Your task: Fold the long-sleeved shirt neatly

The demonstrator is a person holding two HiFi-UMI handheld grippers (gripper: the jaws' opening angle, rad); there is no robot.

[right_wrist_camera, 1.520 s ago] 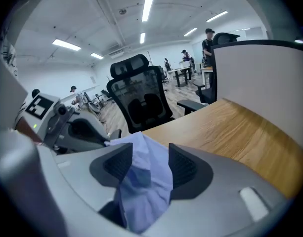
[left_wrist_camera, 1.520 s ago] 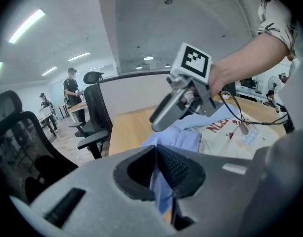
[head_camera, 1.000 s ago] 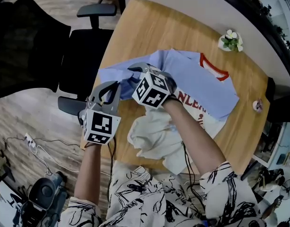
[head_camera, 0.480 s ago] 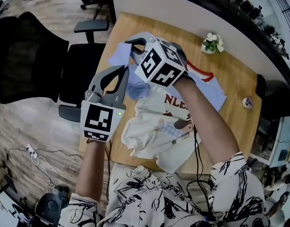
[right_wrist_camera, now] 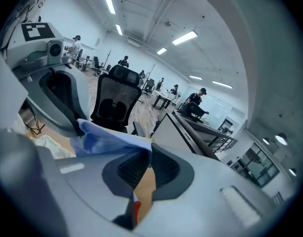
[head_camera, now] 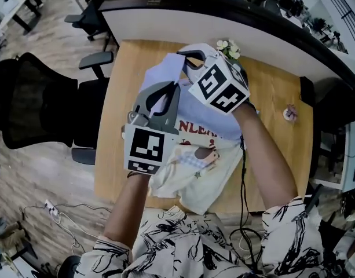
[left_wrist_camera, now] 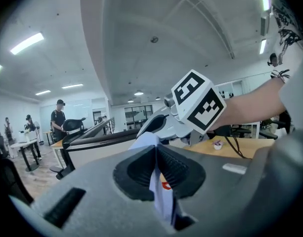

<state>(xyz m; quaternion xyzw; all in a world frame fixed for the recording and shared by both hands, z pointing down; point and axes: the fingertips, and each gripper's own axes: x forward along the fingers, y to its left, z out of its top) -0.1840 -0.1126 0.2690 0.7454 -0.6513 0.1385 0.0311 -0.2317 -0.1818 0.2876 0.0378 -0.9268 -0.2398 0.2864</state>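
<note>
Both pinch lifted blue shirt (head_camera: 212,133) fabric: left gripper (head_camera: 168,88), and right gripper (head_camera: 191,55), just clamped. The rest lies crumpled on the table (head_camera: 116,109); folding probably barely started.

Much of the shirt (head_camera: 194,112) is masked

The left gripper (head_camera: 170,86) and right gripper (head_camera: 184,54) cover the shirt's held edge and part of its print; the plant (head_camera: 228,48) shows only partly behind the right gripper; a thing (head_camera: 289,113) by the table's (head_camera: 275,86) right edge is too small to tell.
</note>
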